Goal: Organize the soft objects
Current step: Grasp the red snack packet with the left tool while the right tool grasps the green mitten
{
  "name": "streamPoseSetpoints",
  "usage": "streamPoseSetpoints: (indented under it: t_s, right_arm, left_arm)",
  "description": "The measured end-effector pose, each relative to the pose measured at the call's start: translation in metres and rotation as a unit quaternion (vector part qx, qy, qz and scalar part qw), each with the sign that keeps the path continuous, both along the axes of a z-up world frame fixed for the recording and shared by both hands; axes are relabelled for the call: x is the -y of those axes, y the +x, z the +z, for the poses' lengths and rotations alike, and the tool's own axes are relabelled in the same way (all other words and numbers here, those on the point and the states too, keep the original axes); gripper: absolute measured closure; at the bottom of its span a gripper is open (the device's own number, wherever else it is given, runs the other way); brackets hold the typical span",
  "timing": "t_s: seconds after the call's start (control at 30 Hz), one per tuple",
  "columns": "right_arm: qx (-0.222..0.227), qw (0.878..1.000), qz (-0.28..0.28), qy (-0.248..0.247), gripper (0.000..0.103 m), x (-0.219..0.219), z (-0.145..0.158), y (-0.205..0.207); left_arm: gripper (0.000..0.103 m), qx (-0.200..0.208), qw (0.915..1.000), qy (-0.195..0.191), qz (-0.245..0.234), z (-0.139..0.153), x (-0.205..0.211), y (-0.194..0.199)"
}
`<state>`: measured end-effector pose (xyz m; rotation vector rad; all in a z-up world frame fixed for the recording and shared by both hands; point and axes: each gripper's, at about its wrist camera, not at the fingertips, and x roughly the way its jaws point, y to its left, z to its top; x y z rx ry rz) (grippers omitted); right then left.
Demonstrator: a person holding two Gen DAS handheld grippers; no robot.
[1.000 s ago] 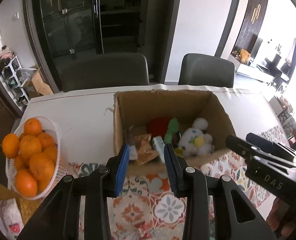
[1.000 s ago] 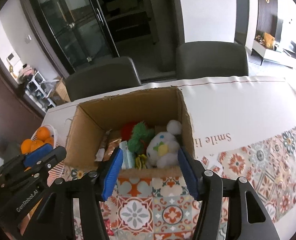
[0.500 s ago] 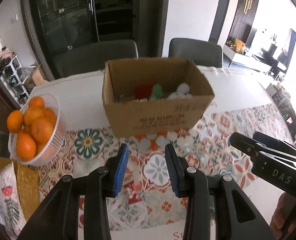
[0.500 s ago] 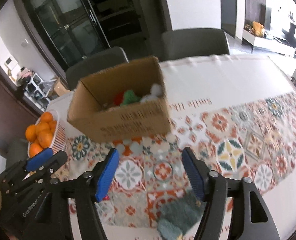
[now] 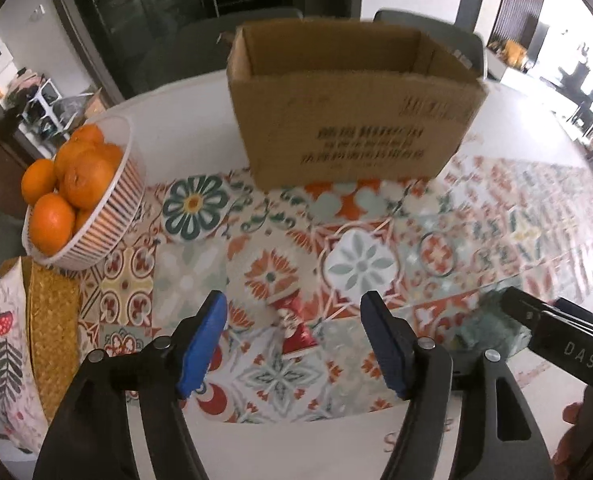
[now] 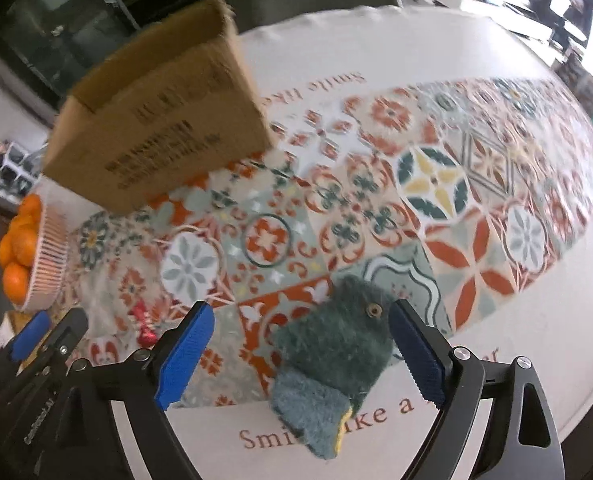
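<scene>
A green fuzzy pouch (image 6: 336, 352) with a brown button lies on the patterned tablecloth near the table's front edge. My right gripper (image 6: 302, 356) is open, its blue pads on either side of the pouch, not touching it. A small red plush toy (image 5: 292, 326) lies on the cloth, just ahead of my open, empty left gripper (image 5: 294, 346); it also shows in the right wrist view (image 6: 142, 326). The cardboard box (image 5: 352, 120) stands farther back, its contents hidden. The pouch also shows in the left wrist view (image 5: 488, 330), blurred beside the right gripper.
A white ribbed bowl (image 5: 108, 204) of oranges (image 5: 84, 176) stands at the left. A woven mat (image 5: 52, 336) and a printed cloth (image 5: 0, 356) lie at the front left. Grey chairs stand behind the table.
Both grippers have pulled back from over the box and dropped low toward the table's front edge. The left gripper has opened wider. The pouch and red toy have come into view.
</scene>
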<state>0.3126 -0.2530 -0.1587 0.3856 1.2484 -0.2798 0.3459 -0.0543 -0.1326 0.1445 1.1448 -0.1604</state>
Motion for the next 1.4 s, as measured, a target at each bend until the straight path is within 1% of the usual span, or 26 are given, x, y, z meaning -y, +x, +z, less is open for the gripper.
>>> streamPoseSetpoints:
  t_s: [0.17, 0.23, 0.33, 0.43, 0.57, 0.67, 0.8, 0.87, 0.9, 0.93, 0.97, 1.0, 1.07, 1.13, 1.17, 1.23, 1.27, 1.3, 1.33, 1.37, 1.4]
  right_arm:
    - [-0.026, 0.999, -0.021, -0.006, 0.013, 0.005, -0.026, -0.007]
    - [-0.038, 0.999, -0.033, -0.012, 0.013, 0.008, -0.034, -0.011]
    - [-0.048, 0.998, -0.03, -0.01, 0.013, 0.007, -0.045, -0.015]
    - [-0.063, 0.997, -0.034, -0.006, 0.013, 0.007, -0.056, -0.018]
    - [-0.075, 0.997, -0.034, 0.003, 0.013, 0.007, -0.069, -0.018]
    - [-0.088, 0.995, -0.039, 0.03, 0.013, 0.008, -0.082, -0.017]
    - [-0.098, 0.994, -0.034, 0.022, 0.013, 0.002, -0.094, -0.013]
    - [-0.102, 0.994, -0.031, 0.026, 0.013, -0.003, -0.099, -0.01]
    - [-0.101, 0.994, -0.028, 0.027, 0.013, -0.005, -0.101, -0.009]
    - [-0.103, 0.994, -0.026, 0.021, 0.013, -0.007, -0.102, -0.008]
    - [-0.104, 0.994, -0.022, 0.011, 0.013, -0.011, -0.104, -0.007]
    - [-0.106, 0.994, -0.019, 0.007, 0.013, -0.014, -0.105, -0.006]
    - [-0.112, 0.994, -0.014, -0.006, 0.013, -0.018, -0.11, -0.005]
    - [-0.111, 0.994, -0.011, -0.015, 0.013, -0.023, -0.114, -0.004]
    - [-0.111, 0.994, -0.01, -0.018, 0.014, -0.027, -0.116, -0.002]
    - [-0.11, 0.994, -0.008, -0.022, 0.016, -0.035, -0.116, -0.001]
    - [-0.107, 0.994, -0.007, -0.029, 0.02, -0.037, -0.117, 0.0]
    - [-0.104, 0.994, -0.006, -0.035, 0.027, -0.038, -0.117, 0.0]
    - [-0.099, 0.994, -0.003, -0.041, 0.029, -0.039, -0.116, 0.0]
    - [-0.093, 0.995, -0.001, -0.041, 0.031, -0.038, -0.113, -0.002]
    - [-0.089, 0.995, 0.001, -0.039, 0.034, -0.037, -0.111, -0.002]
  left_arm:
    - [0.034, -0.018, 0.9991, 0.037, 0.009, -0.026, 0.002, 0.001]
    - [0.034, -0.02, 0.9988, 0.044, 0.007, -0.034, 0.005, 0.001]
    - [0.034, -0.035, 0.9982, 0.047, 0.012, -0.05, 0.007, 0.003]
    - [0.034, -0.037, 0.9971, 0.064, 0.016, -0.058, 0.009, 0.003]
    - [0.034, -0.052, 0.9958, 0.069, 0.028, -0.071, 0.01, 0.006]
    - [0.034, -0.056, 0.9948, 0.077, 0.037, -0.076, 0.011, 0.01]
    - [0.035, -0.06, 0.9939, 0.077, 0.051, -0.082, 0.006, 0.016]
    - [0.036, -0.067, 0.9936, 0.067, 0.061, -0.087, 0.002, 0.02]
    - [0.039, -0.075, 0.9936, 0.054, 0.064, -0.089, 0.0, 0.022]
    - [0.04, -0.087, 0.9934, 0.031, 0.068, -0.092, -0.004, 0.024]
    - [0.043, -0.096, 0.9927, 0.015, 0.071, -0.096, -0.006, 0.026]
    - [0.048, -0.103, 0.992, 0.009, 0.074, -0.1, -0.008, 0.027]
    - [0.051, -0.115, 0.9902, 0.012, 0.079, -0.11, -0.009, 0.029]
    - [0.051, -0.122, 0.9893, 0.013, 0.079, -0.117, -0.009, 0.031]
    - [0.053, -0.125, 0.989, 0.014, 0.078, -0.12, -0.008, 0.032]
    - [0.056, -0.121, 0.9894, 0.015, 0.08, -0.122, -0.008, 0.033]
    - [0.061, -0.121, 0.9894, 0.017, 0.078, -0.123, -0.007, 0.034]
    - [0.069, -0.119, 0.9898, 0.016, 0.076, -0.124, -0.007, 0.034]
    - [0.074, -0.117, 0.9902, 0.015, 0.074, -0.125, -0.007, 0.035]
    - [0.078, -0.114, 0.9907, 0.015, 0.073, -0.124, -0.006, 0.035]
    - [0.079, -0.113, 0.9909, 0.014, 0.072, -0.124, -0.006, 0.035]
